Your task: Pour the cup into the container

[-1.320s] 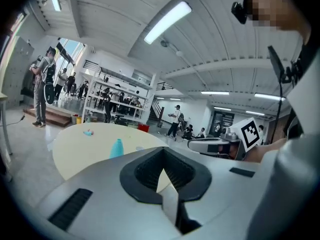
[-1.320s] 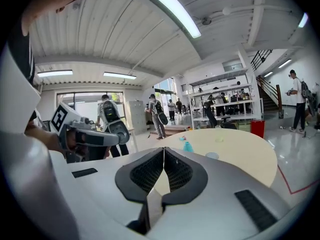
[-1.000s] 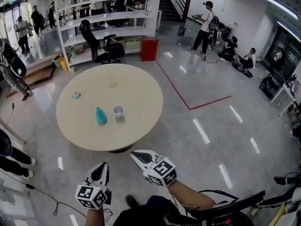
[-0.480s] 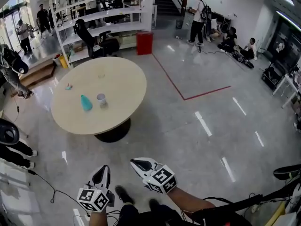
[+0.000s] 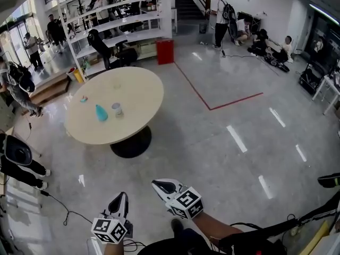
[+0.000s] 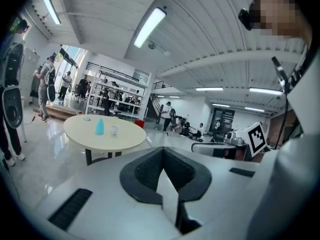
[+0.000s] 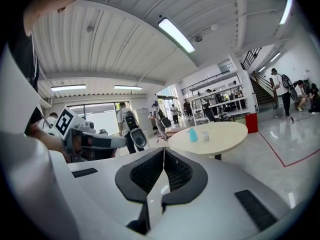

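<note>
On the round table (image 5: 138, 100), far off at eleven o'clock from the two grippers, stands a small pale cup (image 5: 117, 109). Touching nothing, it sits just beside a teal thing (image 5: 101, 112), which is at its nine o'clock. The teal thing is taller and gets thin at the top. It may be the container, but from this far I cannot tell which of the two is for pouring. A tiny pink bit (image 5: 83, 99) lies at ten o'clock of the teal thing, well apart from it.

Past the table, at one o'clock, is a red bin (image 5: 164, 52), with white shelves (image 5: 122, 20) behind it. A red line (image 5: 212, 97) runs on the shiny floor (image 5: 212, 153) at three o'clock of the table.

Down at six o'clock of the head view are the grippers. The left gripper (image 5: 121, 195) has its jaws pressed together with nothing in them. The right gripper (image 5: 156, 184), at two o'clock of the left one, also has its jaws pressed together and holds nothing. Both point toward the table, but lots of bare floor lies between them and it.

I think the job has not really started; this is the walking-up part. Next, the grippers need to get close to the table. Then one must spread its jaws, go around the cup and pinch it softly, keeping it upright so nothing spills. Only after that can it be tipped over the container.
</note>
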`<state>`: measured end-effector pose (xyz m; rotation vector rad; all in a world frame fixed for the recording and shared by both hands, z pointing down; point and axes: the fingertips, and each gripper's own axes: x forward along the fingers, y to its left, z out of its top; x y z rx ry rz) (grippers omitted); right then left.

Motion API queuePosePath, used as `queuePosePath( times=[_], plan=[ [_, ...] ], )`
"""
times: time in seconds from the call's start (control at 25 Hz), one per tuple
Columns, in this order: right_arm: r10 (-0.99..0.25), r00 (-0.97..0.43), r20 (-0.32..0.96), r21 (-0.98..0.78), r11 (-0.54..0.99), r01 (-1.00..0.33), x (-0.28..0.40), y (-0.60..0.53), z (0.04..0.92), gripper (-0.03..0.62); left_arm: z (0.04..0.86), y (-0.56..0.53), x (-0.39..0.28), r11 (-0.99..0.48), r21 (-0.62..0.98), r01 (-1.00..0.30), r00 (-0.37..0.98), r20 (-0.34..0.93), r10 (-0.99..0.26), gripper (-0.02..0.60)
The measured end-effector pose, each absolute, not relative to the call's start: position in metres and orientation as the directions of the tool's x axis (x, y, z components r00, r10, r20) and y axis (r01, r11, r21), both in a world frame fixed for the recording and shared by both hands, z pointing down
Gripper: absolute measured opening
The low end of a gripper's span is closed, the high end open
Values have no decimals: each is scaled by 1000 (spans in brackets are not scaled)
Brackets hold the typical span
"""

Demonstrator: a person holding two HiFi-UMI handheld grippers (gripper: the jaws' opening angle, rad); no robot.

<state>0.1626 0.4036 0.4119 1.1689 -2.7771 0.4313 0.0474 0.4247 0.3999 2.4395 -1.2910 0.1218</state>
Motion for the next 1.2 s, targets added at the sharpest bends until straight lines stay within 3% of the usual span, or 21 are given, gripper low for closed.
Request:
queuePosePath(
  times=[0.48,0.8,1.2],
  plan=[
    [-679,-694,239,-185,670,-719,95,555,422,8,419,575,3,-553,357,-753,642,212,-737,-5],
    [-715,-638,285,-157,622,-767,99,656,420,9,425,657,2,-598,389,-701,700,211,-683,-5],
    [-749,-621,229,-150,604,-783,150,727,401,8,399,722,38,-620,337,-709,696,188,-693,-5]
  ],
)
